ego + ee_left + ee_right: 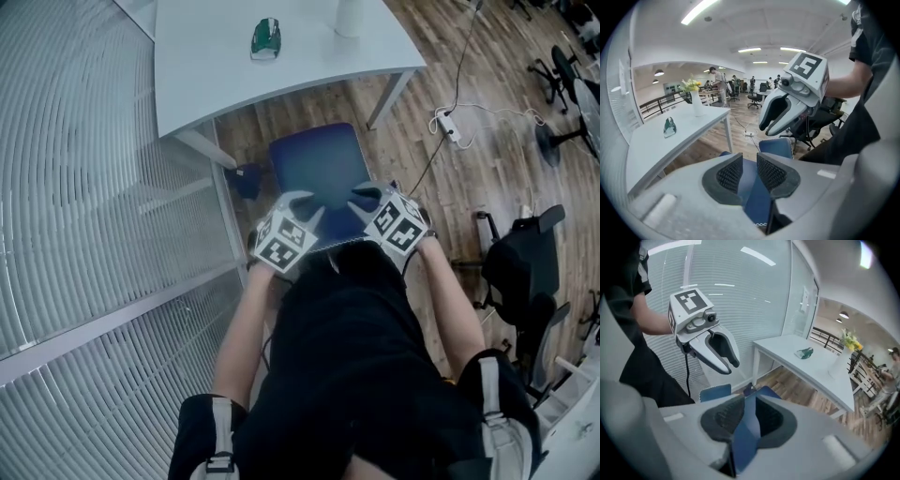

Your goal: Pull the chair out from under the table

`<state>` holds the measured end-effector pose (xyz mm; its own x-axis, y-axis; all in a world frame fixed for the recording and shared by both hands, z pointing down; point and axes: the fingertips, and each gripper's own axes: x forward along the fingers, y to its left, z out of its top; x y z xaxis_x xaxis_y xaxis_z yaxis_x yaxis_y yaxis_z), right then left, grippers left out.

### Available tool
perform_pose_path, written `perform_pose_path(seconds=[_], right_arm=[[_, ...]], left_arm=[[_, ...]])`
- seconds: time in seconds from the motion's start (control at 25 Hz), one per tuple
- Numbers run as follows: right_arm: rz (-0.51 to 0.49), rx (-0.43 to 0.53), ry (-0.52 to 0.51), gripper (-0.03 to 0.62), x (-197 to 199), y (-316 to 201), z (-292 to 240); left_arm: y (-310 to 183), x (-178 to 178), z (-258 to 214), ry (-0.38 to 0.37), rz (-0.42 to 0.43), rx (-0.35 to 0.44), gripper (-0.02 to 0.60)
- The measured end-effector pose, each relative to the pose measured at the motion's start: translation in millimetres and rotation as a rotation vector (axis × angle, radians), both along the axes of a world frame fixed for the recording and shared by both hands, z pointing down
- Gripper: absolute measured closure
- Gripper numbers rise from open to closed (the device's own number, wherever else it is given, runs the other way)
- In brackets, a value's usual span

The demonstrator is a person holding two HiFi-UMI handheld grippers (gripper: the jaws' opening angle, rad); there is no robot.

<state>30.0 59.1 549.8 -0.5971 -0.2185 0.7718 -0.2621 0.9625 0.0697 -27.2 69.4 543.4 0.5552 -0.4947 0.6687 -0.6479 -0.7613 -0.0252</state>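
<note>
Inside left tongs (749, 160), right tongs (749, 405), chair backrest (758, 205)

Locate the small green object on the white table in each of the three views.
Head view: the green object lies top centre, on the white table.
Left gripper view: left of middle, on the tabletop.
Right gripper view: right of centre, on the tabletop.
Shared landmark: the white vase, on the same table.

My head view looks steeply down on the table (206, 84). Both gripper views sit low, close before it, facing it; all three share table and chair (314, 173).
</note>
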Motion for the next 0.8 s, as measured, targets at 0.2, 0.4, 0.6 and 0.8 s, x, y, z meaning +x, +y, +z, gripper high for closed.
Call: perform_pose_path(seconds=[0.2,0.4,0.6,0.8], right_arm=[[0.062,0.065,-0.098,0.526,-20.1,-28.4,-36.1],[0.094,0.099,-0.209,0.534,-35.4,-37.7,-73.2],[0.121,0.120,-0.356,0.569,-46.1,-40.8,-99.8],[0.185,0.096,-0.444,0.591,-49.8,-48.8,-113.8]], left_arm=[[-26.6,-20.8,-40.5,0.107,-0.119,0.095,0.484],[-34.7,-35.8,-69.5,0.183,-0.179,0.148,0.503],[-38.0,-51.1,-84.5,0.257,-0.239,0.240,0.529],[-37.7,-60.7,-104.4,0.313,-0.278,0.281,0.554]])
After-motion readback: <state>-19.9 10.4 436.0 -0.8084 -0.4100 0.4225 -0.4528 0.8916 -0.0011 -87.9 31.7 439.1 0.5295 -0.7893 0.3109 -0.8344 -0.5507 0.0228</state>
